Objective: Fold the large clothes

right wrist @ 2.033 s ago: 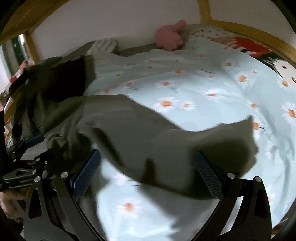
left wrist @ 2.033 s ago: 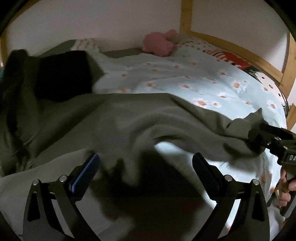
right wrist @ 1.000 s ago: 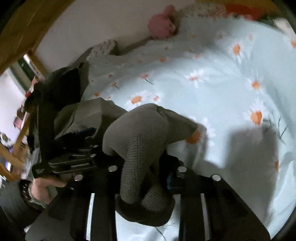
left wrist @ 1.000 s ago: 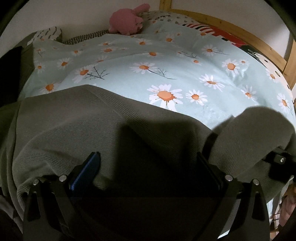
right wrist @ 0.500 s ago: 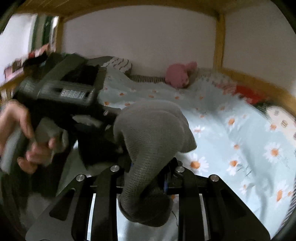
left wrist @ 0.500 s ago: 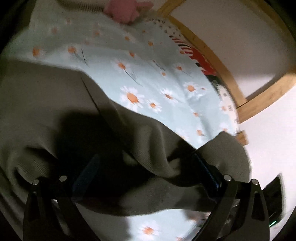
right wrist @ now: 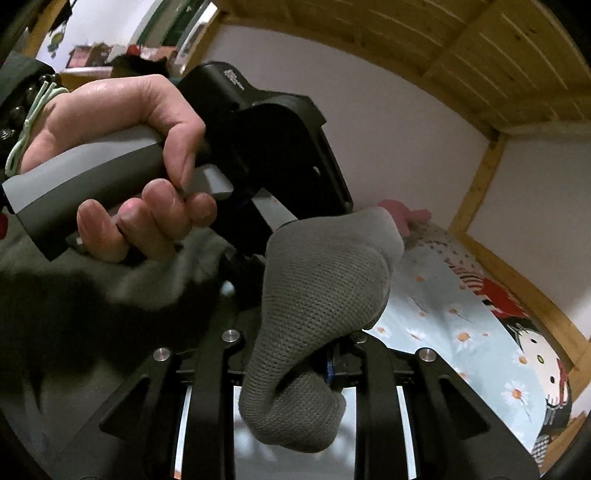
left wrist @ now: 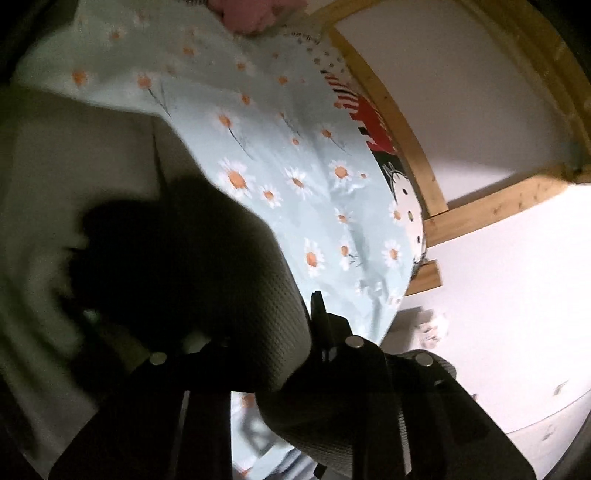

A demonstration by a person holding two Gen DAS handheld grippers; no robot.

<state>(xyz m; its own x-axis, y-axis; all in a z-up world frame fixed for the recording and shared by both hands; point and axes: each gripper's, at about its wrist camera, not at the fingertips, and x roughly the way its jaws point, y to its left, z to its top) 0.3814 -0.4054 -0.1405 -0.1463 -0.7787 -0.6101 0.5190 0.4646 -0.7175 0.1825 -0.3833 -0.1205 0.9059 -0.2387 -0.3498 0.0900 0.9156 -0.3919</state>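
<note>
Left wrist view: the left gripper (left wrist: 273,347) has its jaws closing on a thick fold of the grey-green knit garment (left wrist: 236,295); the cloth bulges up between them and hangs below, so the pads appear to bite on it already. From that fold the garment runs away to the left of the picture, spread in a broad, blurred sheet over the daisy-print bedding (left wrist: 295,155). A pink soft toy (left wrist: 255,14) lies at the far end of the bed, against the wooden bed frame (left wrist: 399,122).

Right wrist view: the right gripper (right wrist: 295,350) is pressed together on another bunch of the same garment, which humps above the jaws and droops beneath them. Directly ahead and to the left, the person's left hand (right wrist: 122,162) grips the handle of the left gripper, very near. The two pinched points therefore sit close together, with the bulk of the cloth trailing off to the left, low in shadow.

Judgement: both corners are secured, and the coming move turns on the cloth's long run lying leftward from both grippers. Neither hand is clearly nearer to it.

No containers are visible in either view.
</note>
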